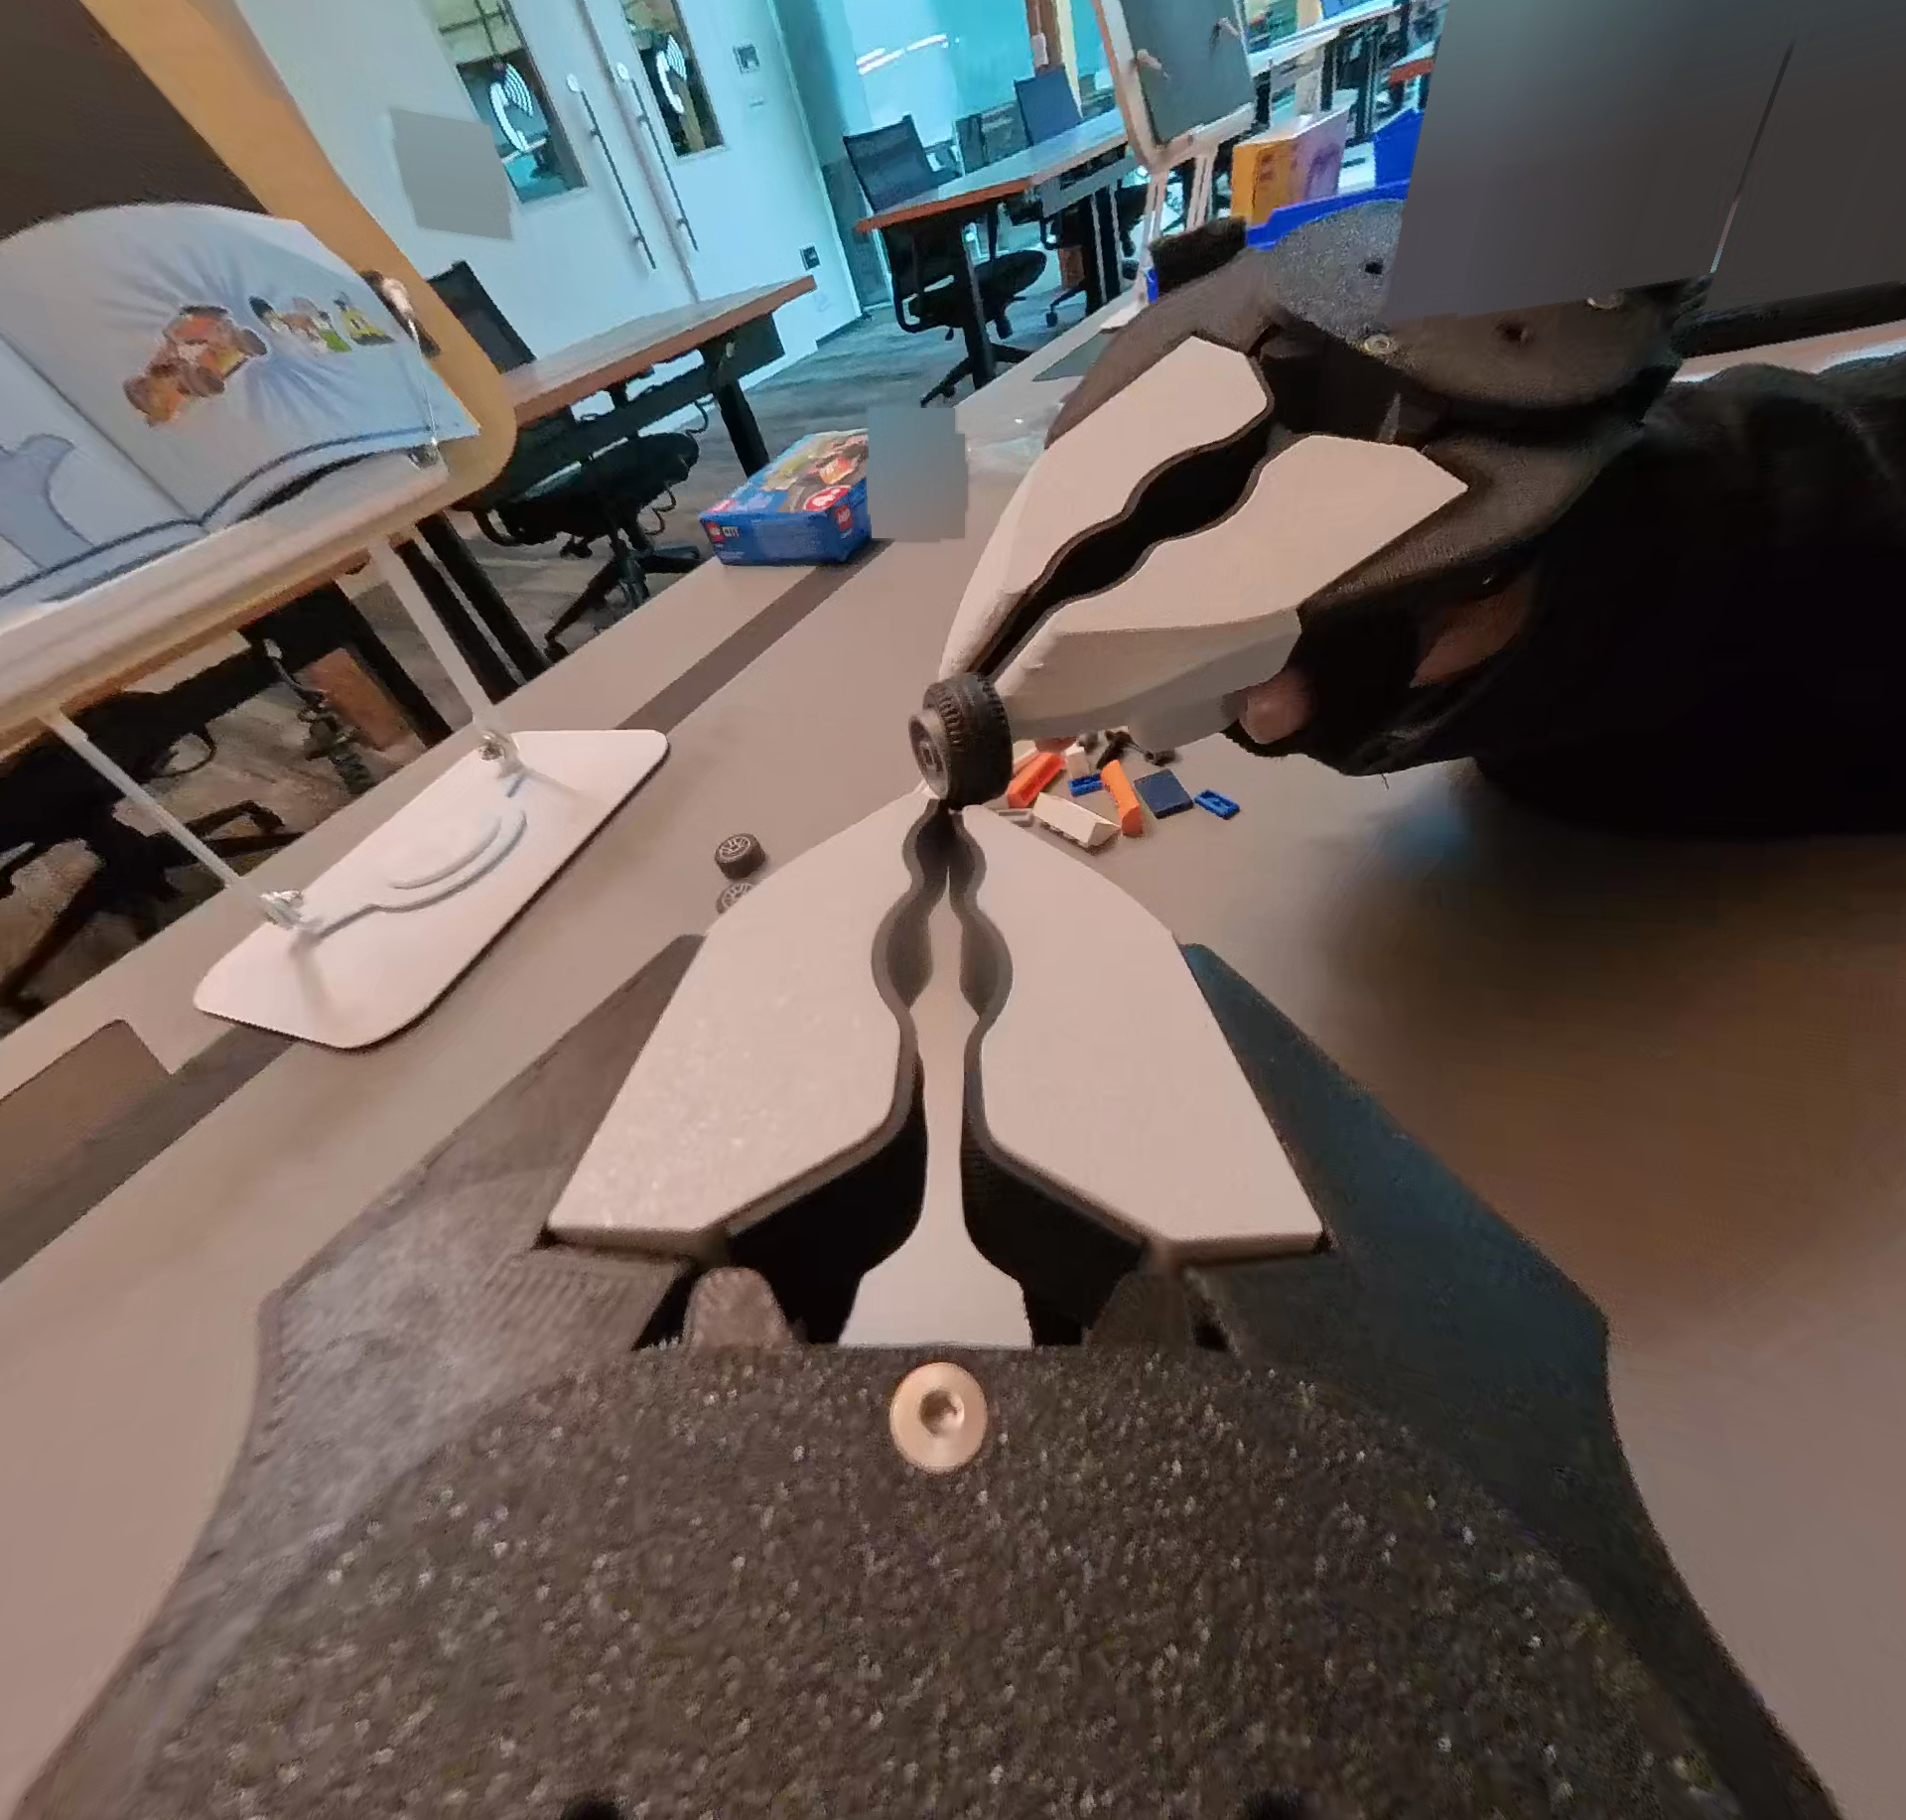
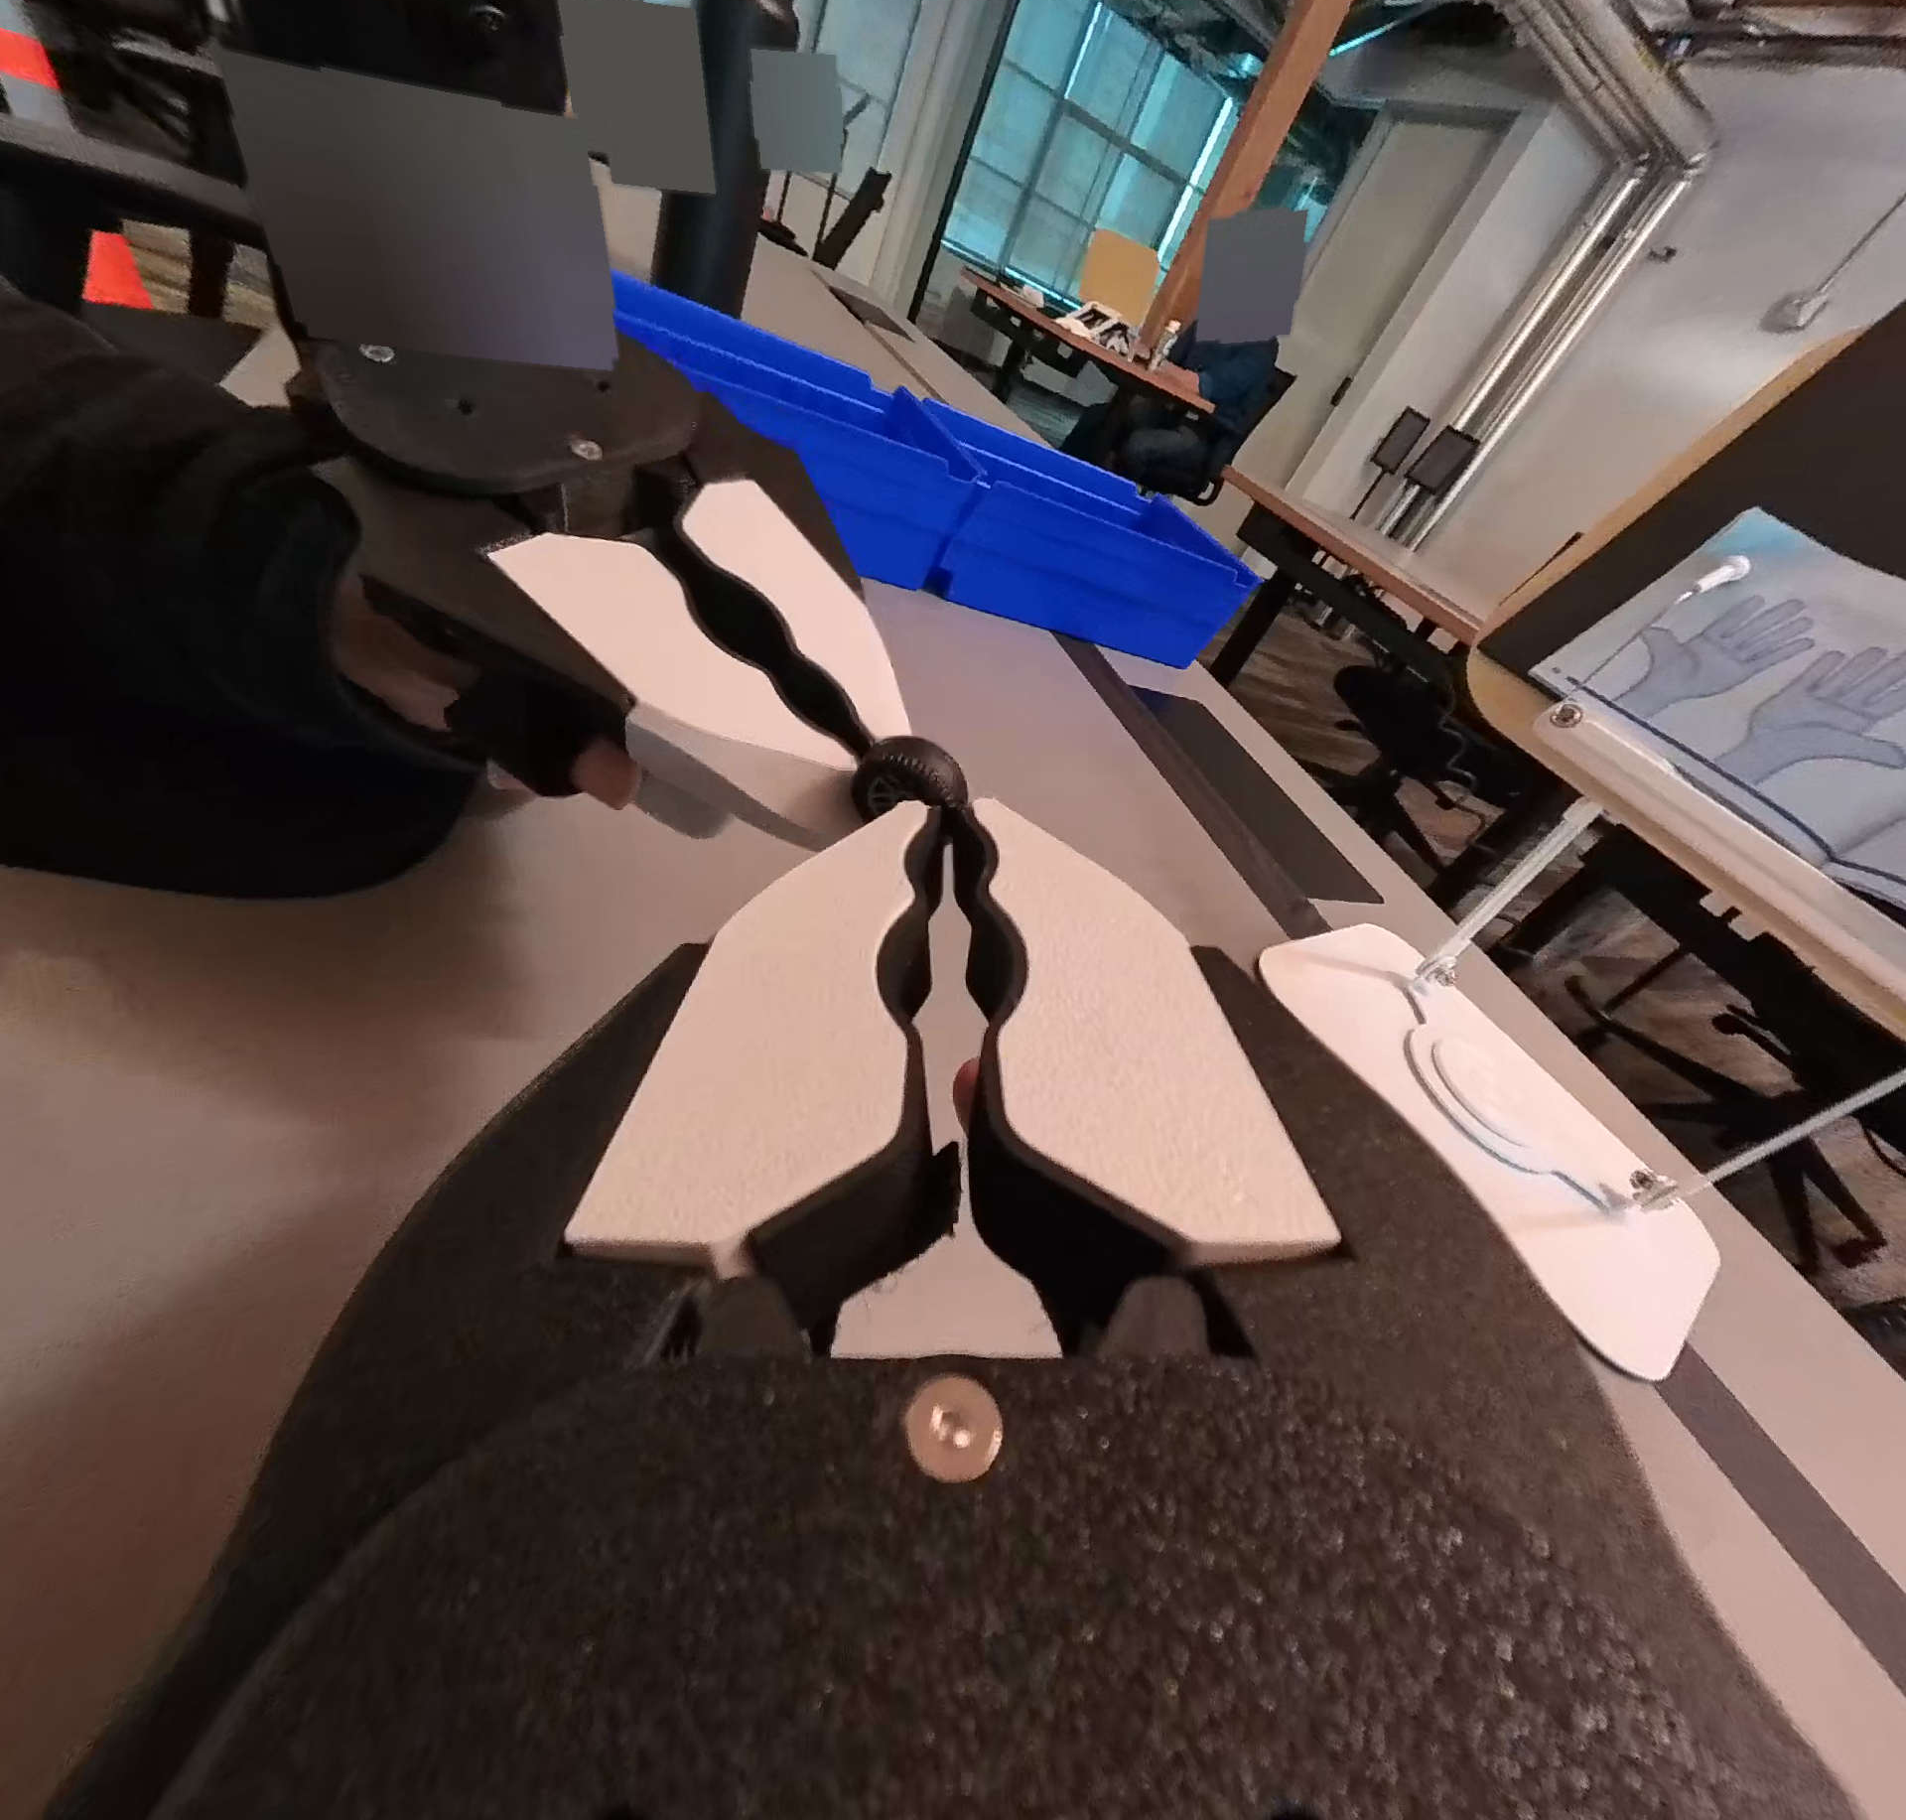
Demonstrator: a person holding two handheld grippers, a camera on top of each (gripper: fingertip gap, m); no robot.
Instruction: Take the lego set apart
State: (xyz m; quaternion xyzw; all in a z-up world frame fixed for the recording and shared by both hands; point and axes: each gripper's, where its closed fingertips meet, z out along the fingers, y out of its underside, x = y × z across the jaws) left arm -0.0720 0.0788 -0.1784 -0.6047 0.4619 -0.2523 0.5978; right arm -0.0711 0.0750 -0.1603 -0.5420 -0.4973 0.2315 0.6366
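Note:
A small black wheel (image 1: 959,739) with a grey rim hangs above the grey table (image 1: 1444,997), between the two grippers' tips. My left gripper (image 1: 944,813) is shut, and its tips pinch the lower edge of the wheel's tyre. My right gripper (image 1: 975,682) comes in from the upper right and is shut on the back of the same wheel. In the right wrist view the wheel (image 2: 908,775) sits just above my right gripper (image 2: 944,819), with a thin black part of it between the tips. The left gripper (image 2: 861,744) meets it from the upper left.
Loose orange, blue and white bricks (image 1: 1114,801) lie on the table behind the wheel. Two loose wheels (image 1: 740,852) lie to the left. A white stand base (image 1: 433,883) carries an open booklet (image 1: 155,378). A blue box (image 1: 789,517) and blue bins (image 2: 980,522) stand farther back. My left and right fingertips are right by each other.

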